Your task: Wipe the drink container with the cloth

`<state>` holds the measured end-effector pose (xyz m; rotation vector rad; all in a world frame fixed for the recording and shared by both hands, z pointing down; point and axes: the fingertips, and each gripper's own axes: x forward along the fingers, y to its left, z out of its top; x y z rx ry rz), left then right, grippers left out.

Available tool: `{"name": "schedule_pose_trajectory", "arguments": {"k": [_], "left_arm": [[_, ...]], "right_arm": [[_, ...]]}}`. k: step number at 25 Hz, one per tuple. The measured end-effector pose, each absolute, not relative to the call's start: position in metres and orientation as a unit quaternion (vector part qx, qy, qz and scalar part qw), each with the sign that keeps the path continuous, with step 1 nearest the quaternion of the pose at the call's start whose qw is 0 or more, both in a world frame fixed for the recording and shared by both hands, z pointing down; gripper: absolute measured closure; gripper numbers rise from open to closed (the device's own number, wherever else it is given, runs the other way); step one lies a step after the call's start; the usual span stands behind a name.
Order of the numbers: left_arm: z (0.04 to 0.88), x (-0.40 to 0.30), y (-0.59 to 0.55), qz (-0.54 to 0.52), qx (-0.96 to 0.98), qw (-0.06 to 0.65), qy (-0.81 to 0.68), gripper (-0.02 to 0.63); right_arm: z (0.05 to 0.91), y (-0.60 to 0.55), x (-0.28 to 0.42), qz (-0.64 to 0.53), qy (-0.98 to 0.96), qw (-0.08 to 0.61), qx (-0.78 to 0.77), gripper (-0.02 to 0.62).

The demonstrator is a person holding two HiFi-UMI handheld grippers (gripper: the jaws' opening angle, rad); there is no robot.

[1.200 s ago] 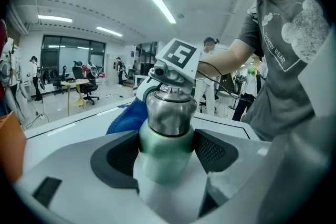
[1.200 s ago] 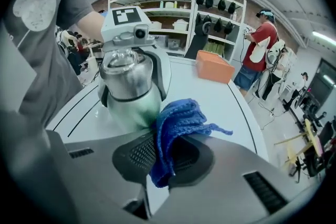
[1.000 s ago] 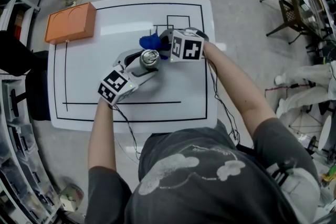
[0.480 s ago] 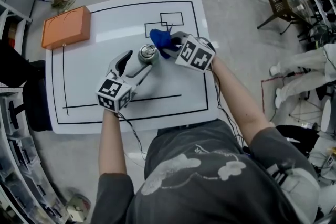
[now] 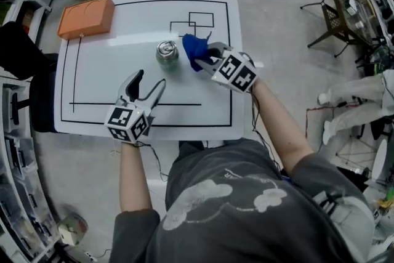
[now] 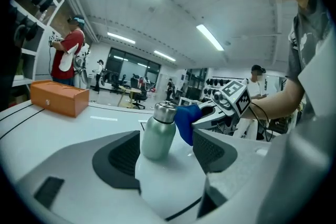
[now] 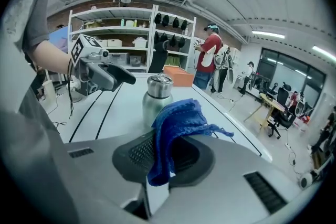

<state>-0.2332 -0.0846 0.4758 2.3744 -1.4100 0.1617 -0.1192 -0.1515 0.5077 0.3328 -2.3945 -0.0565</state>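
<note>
- The drink container [image 5: 167, 52], a small metal bottle with its cap on, stands upright and unheld on the white table [image 5: 98, 71], near the middle of the far half.
- Just beside it, on the person's right, is the blue cloth [image 5: 194, 50]. It hangs bunched close to the bottle's shoulder, and no view settles whether it touches the metal.
- The right gripper [image 5: 208, 57] has its jaws pinched on the cloth, with a fold caught between the pads and the rest spilling forward towards the bottle.
- The left gripper [image 5: 149, 79] sits nearer the person, apart from the bottle. Its jaws are spread wide and closing slightly, with nothing between them (the bottle only lines up with the gap in that gripper's own view).
- An orange box [image 5: 86, 16] lies at the far left corner, well away from the work.
- The step in hand looks like a pause in wiping, or its start or finish: the cloth is at the bottle, but nothing steadies the bottle.
- A further wipe would probably call for the left jaws to brace the body so the light bottle does not slide or tip. The cloth would then be pressed on and drawn round the side.
</note>
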Motion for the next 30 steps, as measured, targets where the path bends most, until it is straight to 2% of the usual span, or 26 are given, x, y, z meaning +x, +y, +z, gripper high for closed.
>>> {"name": "schedule_pose_trajectory", "arguments": {"k": [4, 7, 9, 12, 16, 30], "left_arm": [[0.469, -0.22, -0.061, 0.038, 0.814, 0.196, -0.545, 0.342], [0.471, -0.208, -0.047, 0.048, 0.787, 0.192, -0.585, 0.417], [0.47, -0.198, -0.038, 0.049, 0.768, 0.188, -0.611, 0.494], [0.467, -0.182, -0.023, 0.046, 0.74, 0.184, -0.645, 0.552], [0.466, -0.16, -0.004, 0.045, 0.714, 0.181, -0.675, 0.572], [0.475, -0.057, 0.073, 0.033, 0.672, 0.186, -0.716, 0.581]], "right_arm": [[0.502, -0.139, -0.105, -0.039, -0.93, 0.349, 0.107, 0.552], [0.5, -0.127, -0.092, -0.049, -0.935, 0.339, 0.095, 0.552], [0.497, -0.117, -0.084, -0.056, -0.939, 0.329, 0.087, 0.552], [0.489, -0.101, -0.075, -0.062, -0.947, 0.307, 0.073, 0.552], [0.479, -0.081, -0.063, -0.073, -0.955, 0.285, 0.051, 0.552], [0.486, -0.011, 0.038, -0.075, -0.959, 0.273, 0.004, 0.553]]}}
